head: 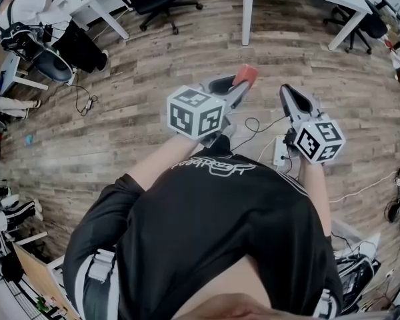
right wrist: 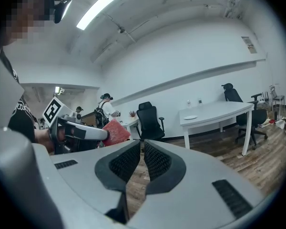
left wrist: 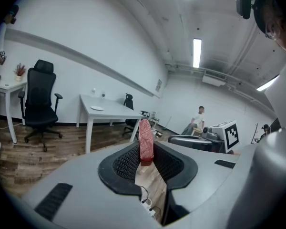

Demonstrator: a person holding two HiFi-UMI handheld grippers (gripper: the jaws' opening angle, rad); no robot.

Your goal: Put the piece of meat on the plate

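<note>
The piece of meat (left wrist: 146,140), a red marbled slab, stands on edge between the pads of my left gripper (left wrist: 145,150), which is shut on it. From the head view the meat (head: 245,76) sticks out past the left gripper (head: 235,89), held over the wooden floor in front of the person. My right gripper (head: 291,96) hovers just to its right, jaws together with nothing between them (right wrist: 142,149). The right gripper view also catches the meat (right wrist: 115,131) at its left. A small white plate (left wrist: 97,108) lies on a white table (left wrist: 109,112) across the room; the plate (right wrist: 190,117) also shows in the right gripper view.
A black office chair (left wrist: 39,101) stands left of the plate's table (right wrist: 214,114), another chair (right wrist: 150,120) beside it. A power strip (head: 281,151) and cables lie on the floor by the person's feet. People stand in the background (left wrist: 199,119).
</note>
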